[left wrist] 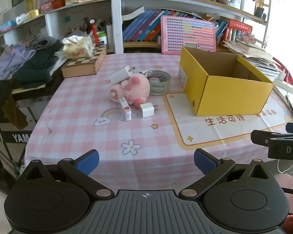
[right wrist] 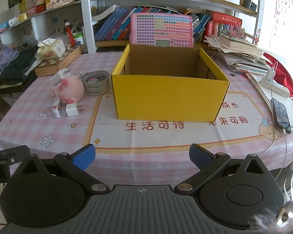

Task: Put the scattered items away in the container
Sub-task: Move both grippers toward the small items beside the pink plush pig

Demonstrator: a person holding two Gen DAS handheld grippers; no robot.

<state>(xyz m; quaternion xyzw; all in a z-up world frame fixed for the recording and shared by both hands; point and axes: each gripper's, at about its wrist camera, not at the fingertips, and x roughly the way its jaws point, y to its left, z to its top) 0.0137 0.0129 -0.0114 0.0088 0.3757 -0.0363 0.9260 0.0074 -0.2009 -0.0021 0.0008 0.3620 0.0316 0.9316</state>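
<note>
Both tongs, my left (left wrist: 146,160) and right (right wrist: 142,156), hang spread and empty over the near counter (left wrist: 84,136), nothing yet in the yellow cardboard box (right wrist: 170,97); I'd first reach for the small white plug cube (left wrist: 146,110) beside the pink plush toy (left wrist: 132,89)

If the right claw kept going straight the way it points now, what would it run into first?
Most likely the near wall of the yellow box. The right claw is open and holds nothing, with only bare tablecloth between it and the box. Height is hard to judge; it might pass over the rim.
</note>
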